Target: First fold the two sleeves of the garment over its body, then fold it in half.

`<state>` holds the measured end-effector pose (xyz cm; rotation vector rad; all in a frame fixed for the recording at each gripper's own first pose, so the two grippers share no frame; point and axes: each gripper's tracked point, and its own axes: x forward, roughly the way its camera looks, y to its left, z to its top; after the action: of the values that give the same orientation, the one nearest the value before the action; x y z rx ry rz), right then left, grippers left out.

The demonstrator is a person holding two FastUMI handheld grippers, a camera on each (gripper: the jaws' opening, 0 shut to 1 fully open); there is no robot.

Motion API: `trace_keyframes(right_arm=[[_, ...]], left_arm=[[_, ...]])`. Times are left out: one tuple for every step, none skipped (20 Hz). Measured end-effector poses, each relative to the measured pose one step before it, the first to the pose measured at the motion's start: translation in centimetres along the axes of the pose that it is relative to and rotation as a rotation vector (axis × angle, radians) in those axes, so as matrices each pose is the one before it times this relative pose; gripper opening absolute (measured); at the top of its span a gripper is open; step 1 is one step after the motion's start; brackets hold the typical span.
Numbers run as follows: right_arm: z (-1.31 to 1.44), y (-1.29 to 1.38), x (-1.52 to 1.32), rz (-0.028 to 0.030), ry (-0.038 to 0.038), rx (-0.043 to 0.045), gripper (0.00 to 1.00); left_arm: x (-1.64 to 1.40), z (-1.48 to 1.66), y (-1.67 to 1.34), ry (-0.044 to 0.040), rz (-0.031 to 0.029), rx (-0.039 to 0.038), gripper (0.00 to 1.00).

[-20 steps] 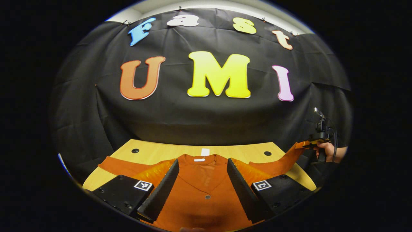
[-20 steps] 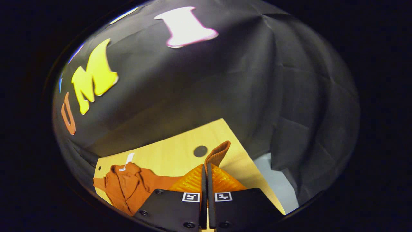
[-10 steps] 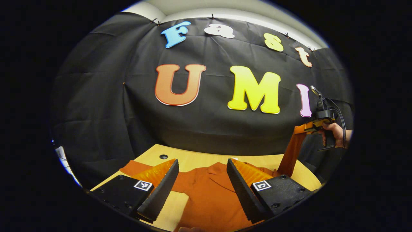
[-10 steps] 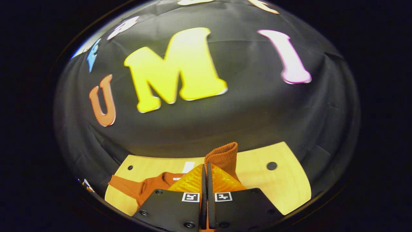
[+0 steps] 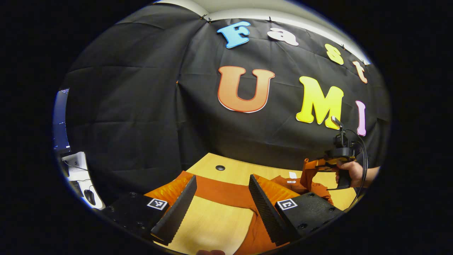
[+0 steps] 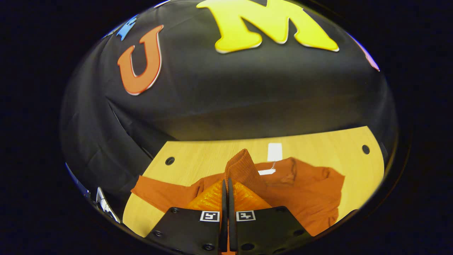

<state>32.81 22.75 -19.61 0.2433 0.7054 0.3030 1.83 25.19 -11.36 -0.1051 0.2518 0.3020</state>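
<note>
— Which step?
— First sleeve fold: right gripper pinches the ribbed cuff above the rust-orange knit garment, frame centre, on the pale wooden table.
— Next?
— Lay it down; left gripper, spread wide, takes the other sleeve.

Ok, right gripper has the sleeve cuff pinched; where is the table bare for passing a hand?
Bare wood runs along the back of the table, between the booth wall and the garment. In the left gripper view, another bare patch lies in front of the flat left sleeve, between the open left gripper fingers. The garment body, under the right gripper, is crowded.
</note>
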Motion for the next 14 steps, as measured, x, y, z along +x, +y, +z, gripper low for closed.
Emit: trace_keyframes(right_arm=[[-1.282,0.612,1.573,-0.00426,0.01915,-0.0249,0.02],[-1.421,0.506,1.4,-0.00165,0.03374,-0.01845,0.02],[-1.26,0.886,1.204,0.00301,0.03124,-0.01112,0.02],[-0.834,0.265,1.304,-0.00077,0.02276,-0.00967,0.03],[-0.458,0.029,1.025,-0.00439,0.01203,-0.01276,0.03],[-0.545,0.206,0.698,0.00206,0.01211,-0.01341,0.02],[-0.133,0.341,0.461,0.01649,0.00525,-0.00191,0.03],[-0.355,-0.123,0.047,0.00595,0.00943,0.00078,0.09],[0.14,-0.286,0.126,0.00823,0.00435,0.00742,0.11],[0.096,-0.439,0.004,0.00478,0.00183,0.00437,0.14],[0.019,-0.396,-0.167,0.00473,0.00587,0.00109,0.16],[-0.147,-0.208,-0.026,0.00743,0.00647,-0.0045,0.22],[0.236,-0.354,-0.197,0.01149,0.00337,0.00262,0.28],[0.626,-0.404,-0.571,0.00927,-0.00742,0.00588,0.38]], left_arm=[[-0.022,-0.193,0.634,0.01019,0.00809,0.00042,0.96],[0.157,-0.193,0.586,0.01088,0.00578,0.00389,0.96],[0.046,-0.052,0.605,0.00488,0.00816,0.00574,0.96],[0.061,0.352,0.555,-0.00226,0.0056,0.00542,0.96],[0.03,0.42,0.263,-0.00665,0.00371,0.00379,0.96],[0.117,0.145,0.235,-0.00448,0.00261,0.00362,0.96],[0.168,0.078,0.148,-0.00246,0.00309,0.00495,0.96],[0.198,0.02,0.089,-0.00054,0.00128,0.00325,0.96],[0.212,-0.107,0.033,0.00103,-0.00076,-0.0003,0.96],[0.367,-0.166,0.027,0.00402,-0.0008,-0.00343,0.96],[0.146,-0.113,-0.09,0.00325,-0.0018,-0.00619,0.96],[0.358,-0.15,-0.123,0.00048,-0.00381,-0.00667,0.96],[0.31,-0.059,-0.063,0.00002,-0.00272,-0.00482,0.96],[0.406,-0.026,-0.078,0.00077,-0.00465,-0.00239,0.96]])
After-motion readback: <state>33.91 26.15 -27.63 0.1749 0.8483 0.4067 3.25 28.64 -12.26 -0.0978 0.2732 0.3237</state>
